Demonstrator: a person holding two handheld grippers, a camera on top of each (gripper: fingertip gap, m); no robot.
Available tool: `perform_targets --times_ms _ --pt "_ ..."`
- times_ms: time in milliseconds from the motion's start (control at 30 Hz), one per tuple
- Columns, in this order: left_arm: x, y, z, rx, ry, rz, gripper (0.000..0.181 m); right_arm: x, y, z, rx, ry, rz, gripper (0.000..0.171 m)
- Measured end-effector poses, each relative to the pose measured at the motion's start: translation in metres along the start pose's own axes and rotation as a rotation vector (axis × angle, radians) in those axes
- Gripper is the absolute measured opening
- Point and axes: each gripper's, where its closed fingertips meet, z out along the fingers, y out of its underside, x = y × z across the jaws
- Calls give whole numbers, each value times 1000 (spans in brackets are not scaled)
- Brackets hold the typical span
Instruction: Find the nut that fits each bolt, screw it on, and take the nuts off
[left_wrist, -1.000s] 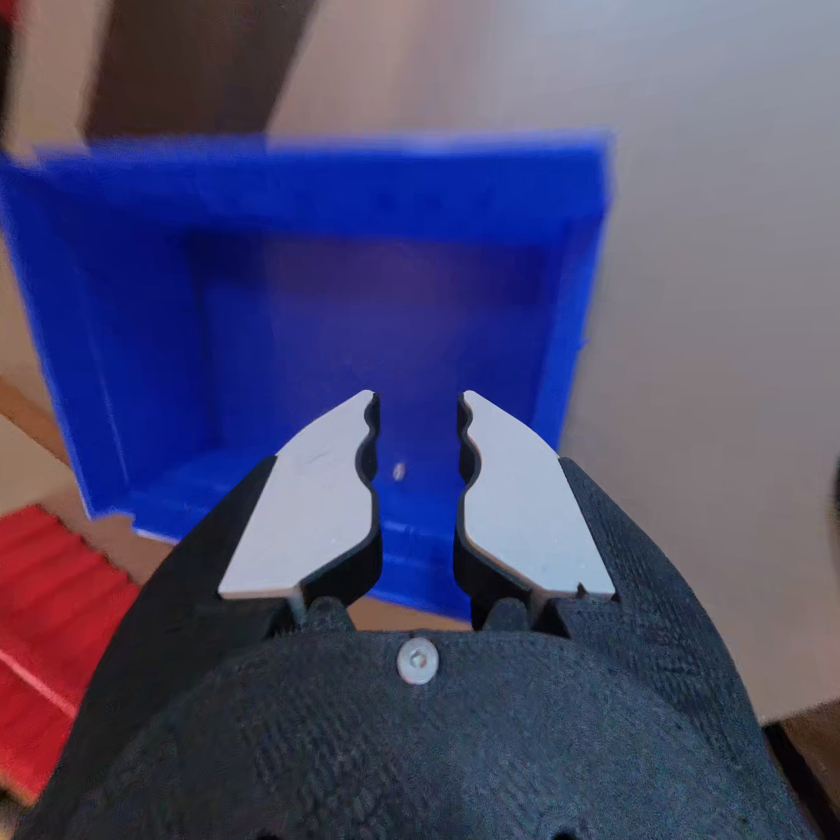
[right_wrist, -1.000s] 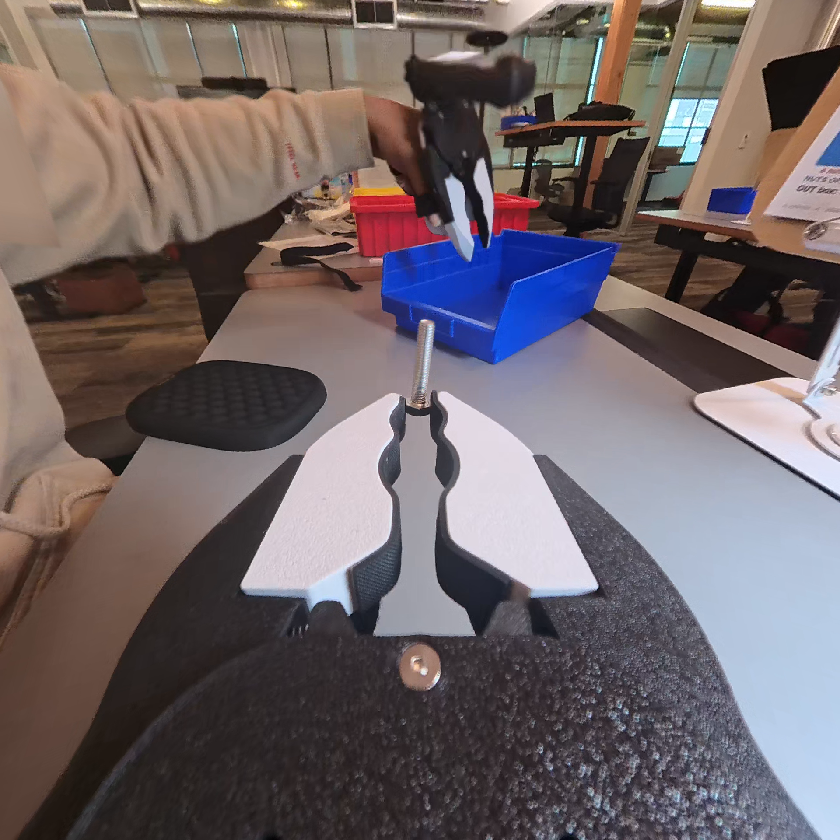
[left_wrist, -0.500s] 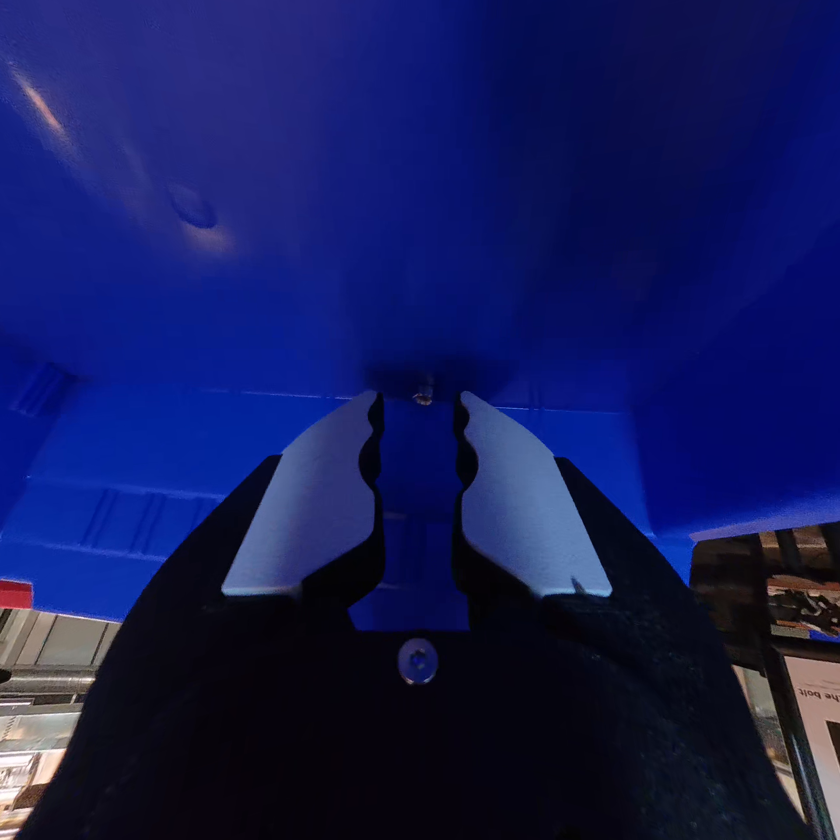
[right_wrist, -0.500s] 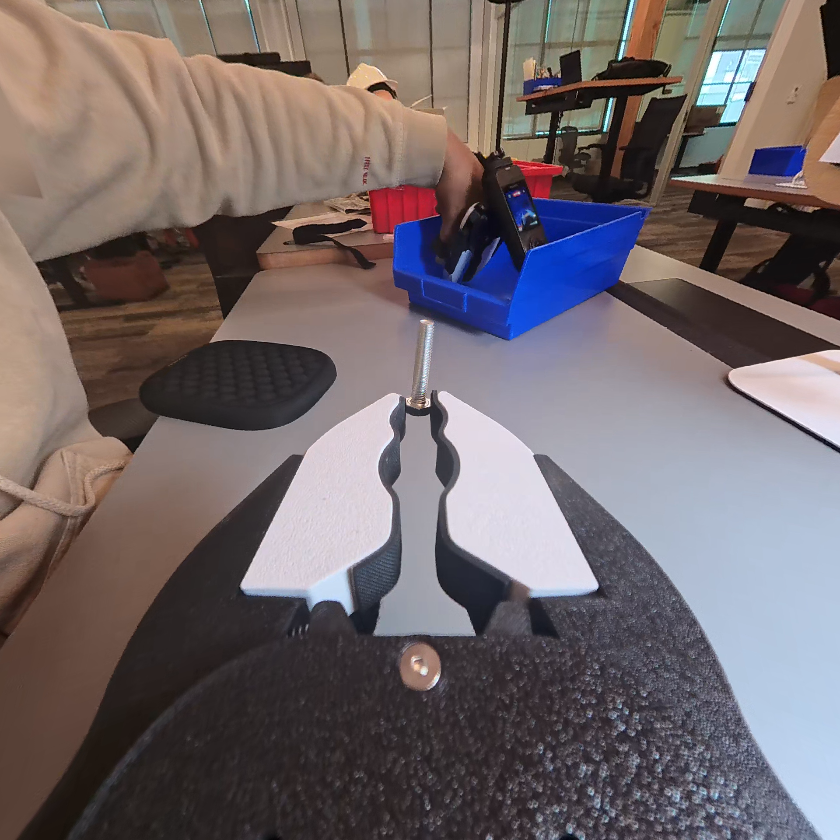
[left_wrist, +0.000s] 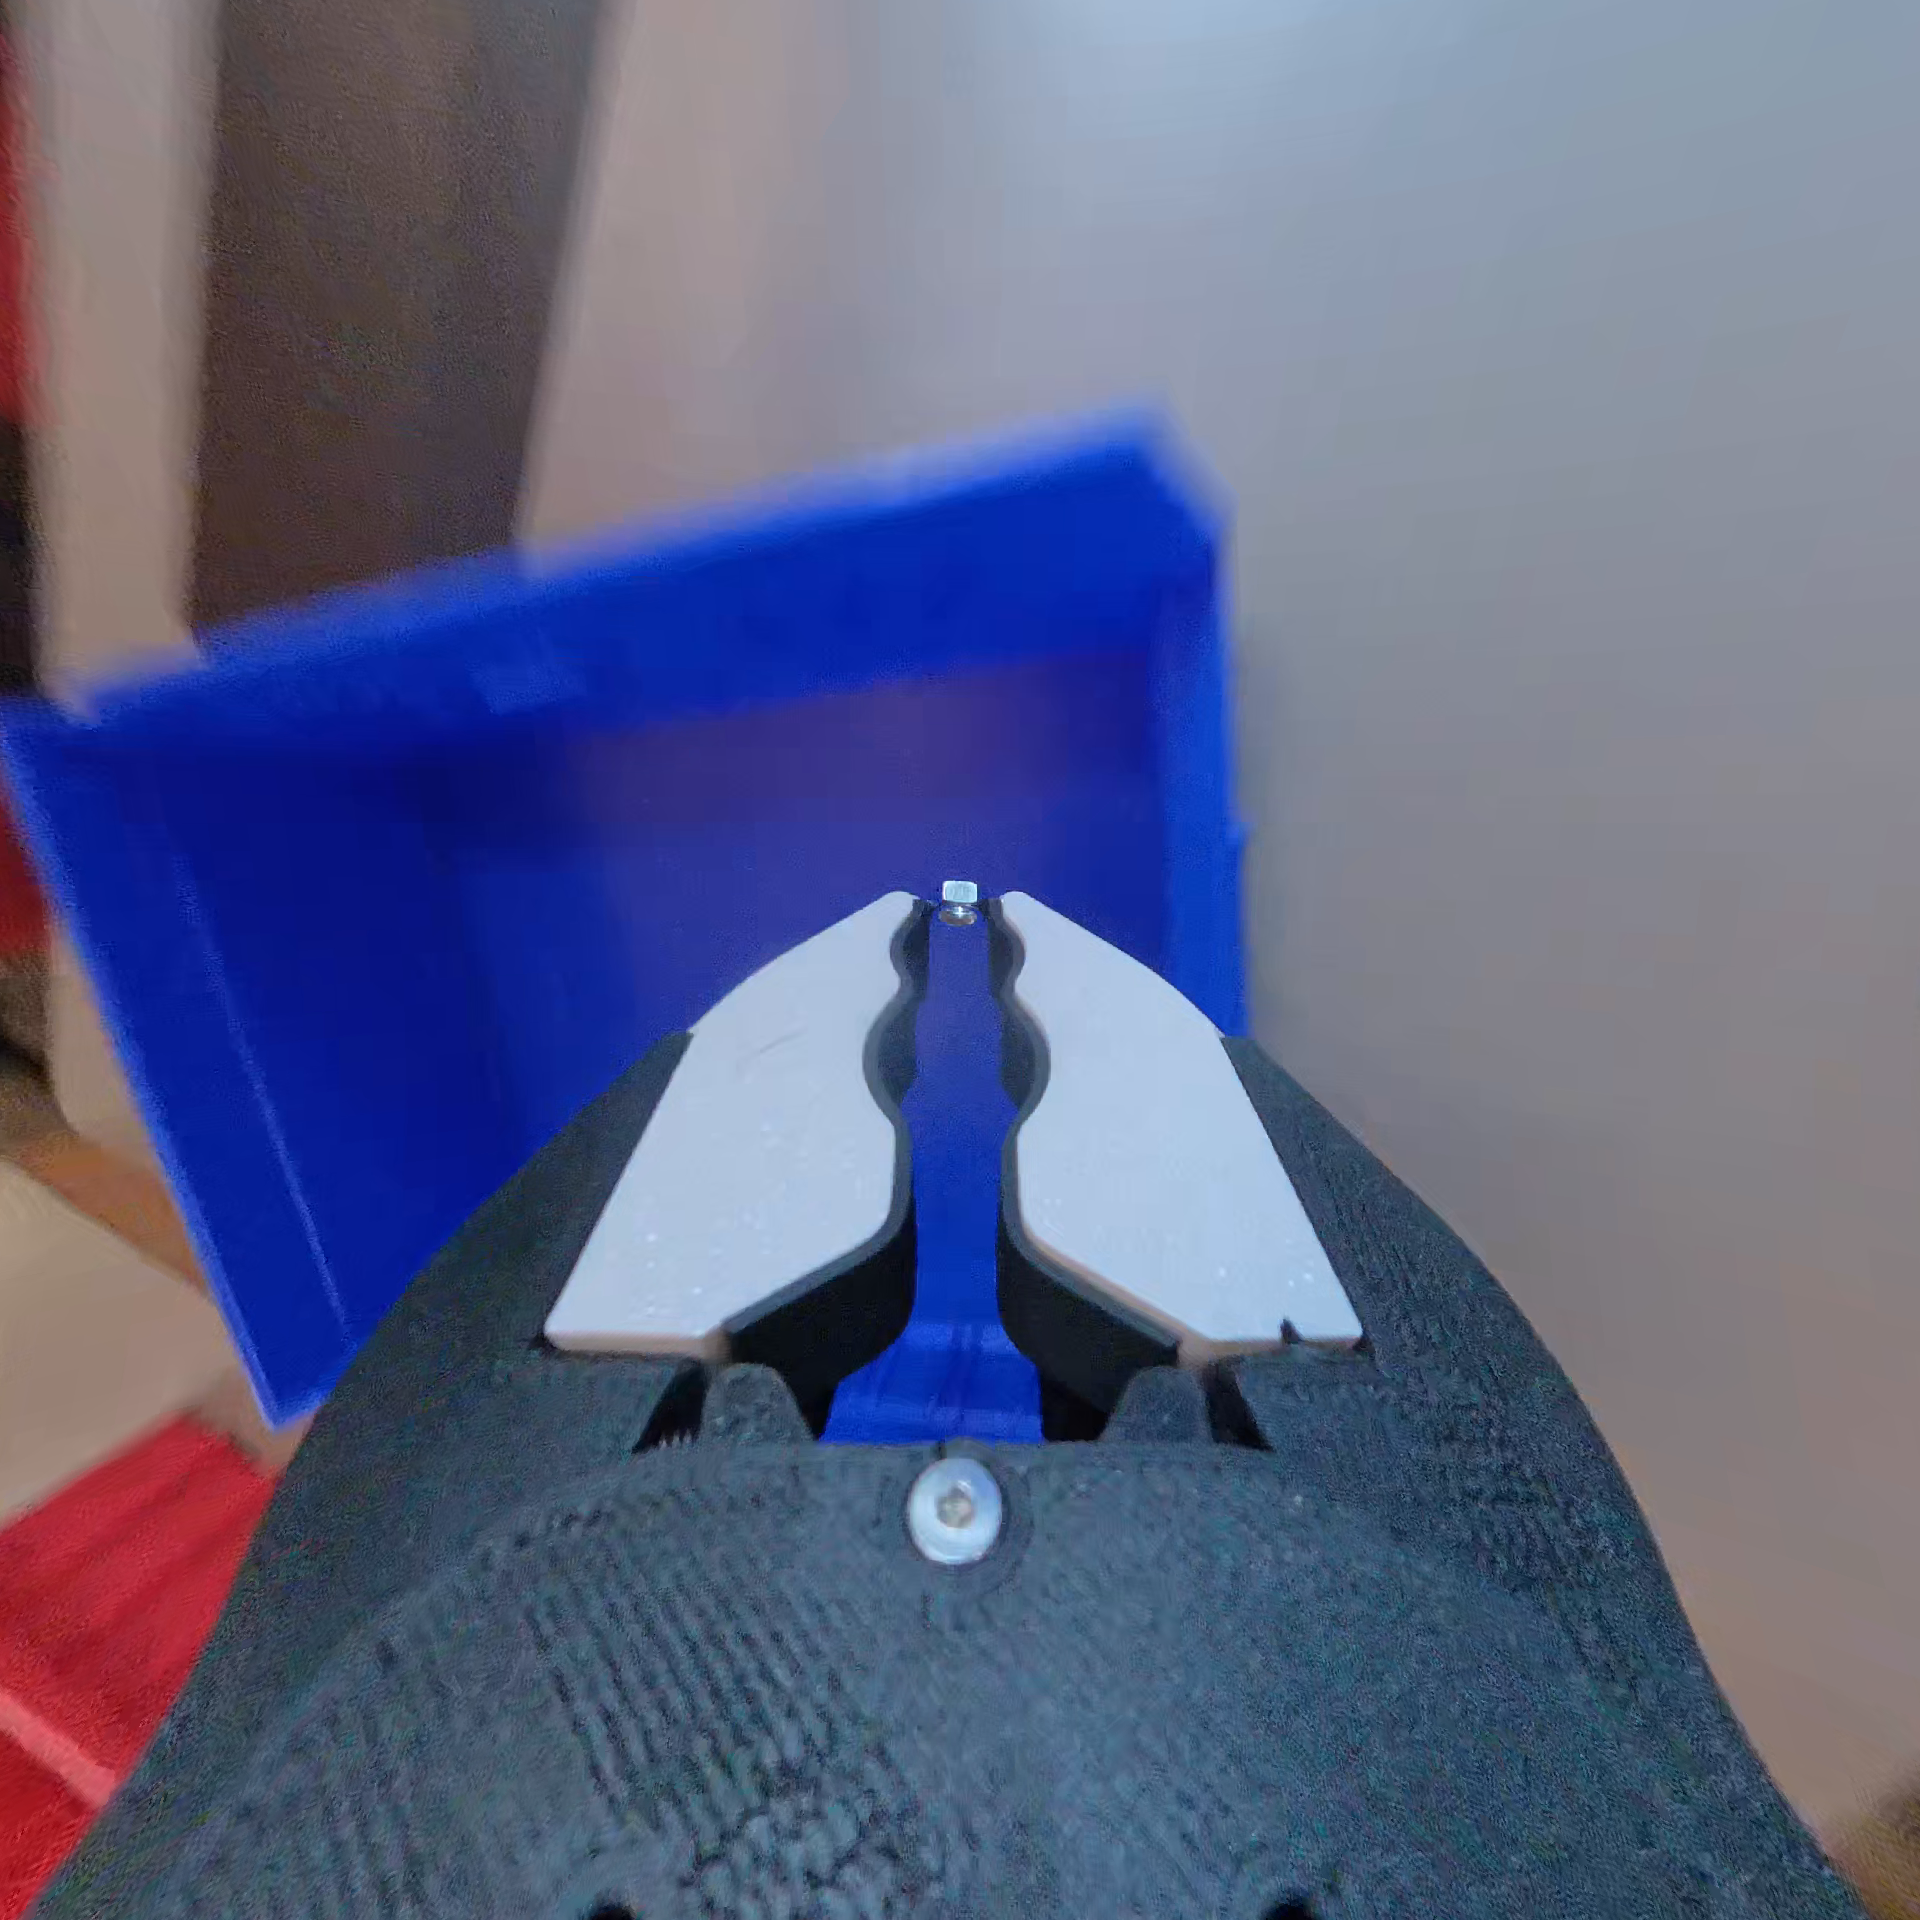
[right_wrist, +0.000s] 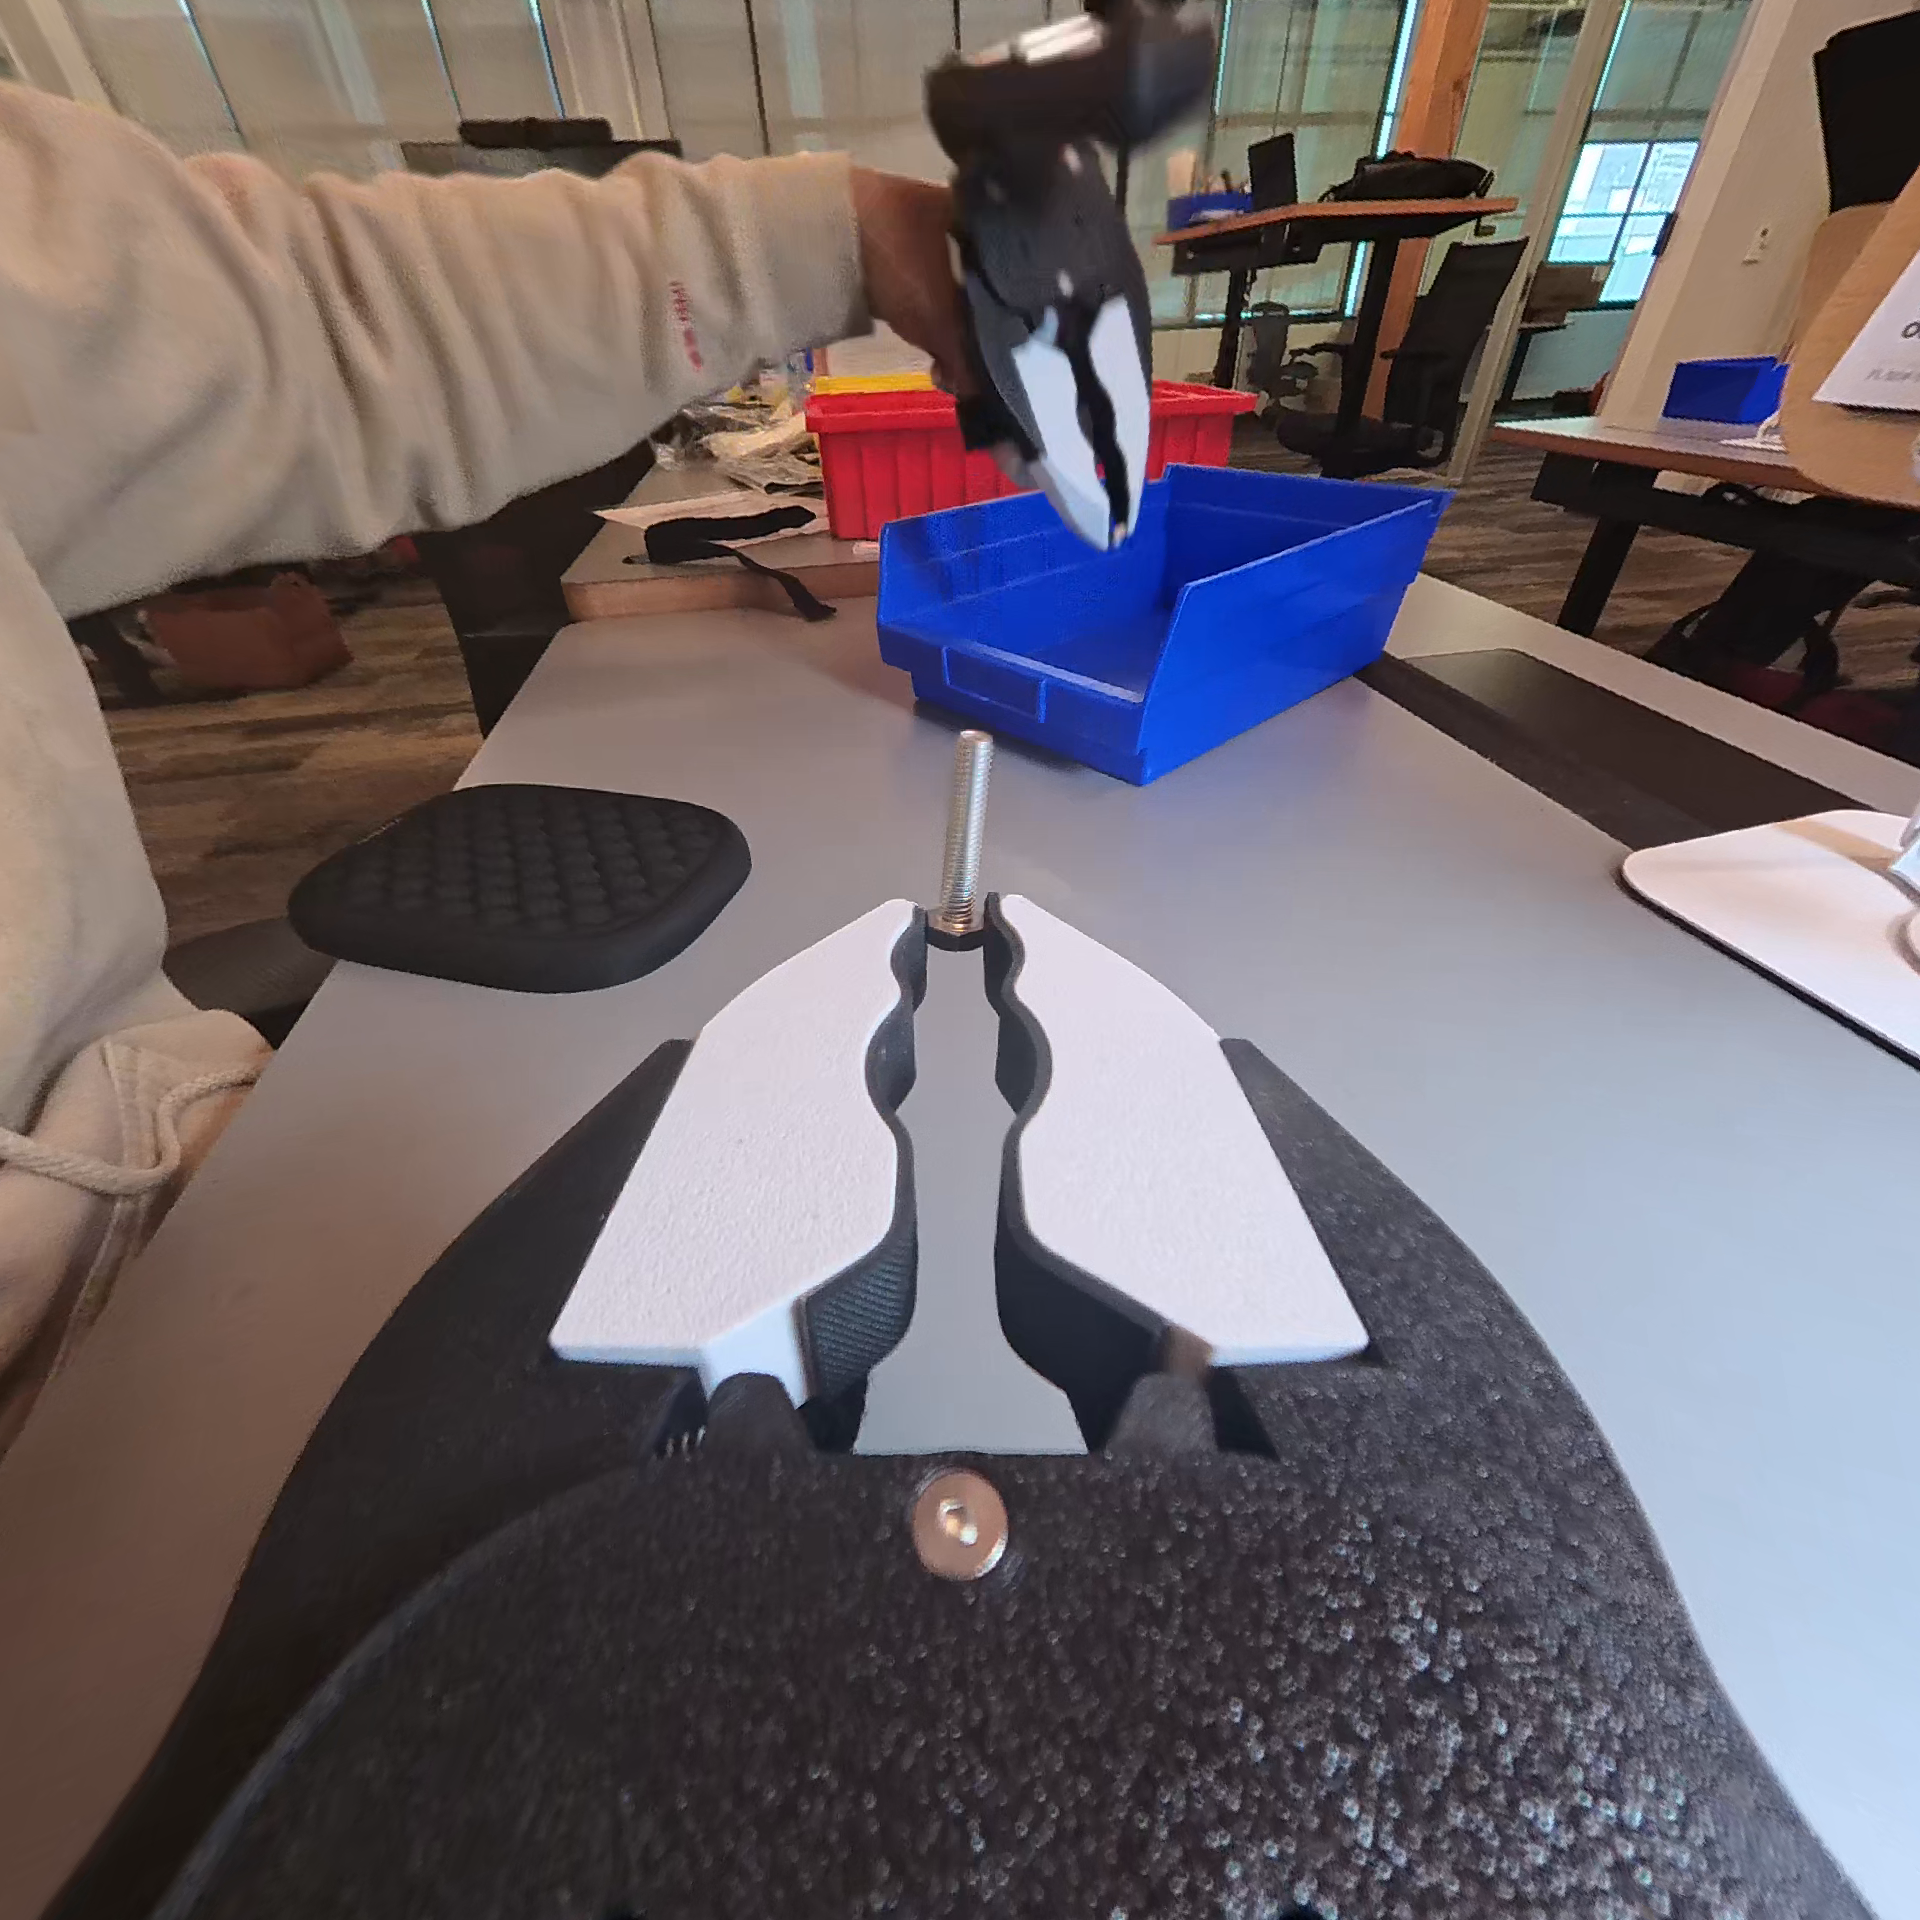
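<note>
the left gripper (left_wrist: 958, 906) pinches a small nut (left_wrist: 958, 894) above the blue bin (right_wrist: 1226, 665). the right gripper (right_wrist: 958, 920) grips a bolt (right_wrist: 966, 821) upright over the table (right_wrist: 1403, 935).

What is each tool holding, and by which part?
Left tool: a nut, pinched at the tips. Right tool: a bolt, gripped at its head end, shaft upright.

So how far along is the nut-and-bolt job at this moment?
Done: a small nut is pinched at the fingertips of the left gripper, held above the blue bin. In hand: the right gripper clamps the bolt by its base, threads pointing up and bare. Left: bringing the nut to the bolt, screwing it on and taking it off. No other bolts or nuts are visible.
</note>
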Motion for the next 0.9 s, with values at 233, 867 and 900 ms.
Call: perform_targets --times_ms 233,867,900 --pt "116 -149 -72 769 98 97 11 -3 -4 4 31 17 10 10" --pt "242 -215 -12 696 423 256 11 -10 30 19 -213 77 -156 10" --pt "241 -216 -11 686 419 263 11 -10 31 19 -214 76 -155 10"
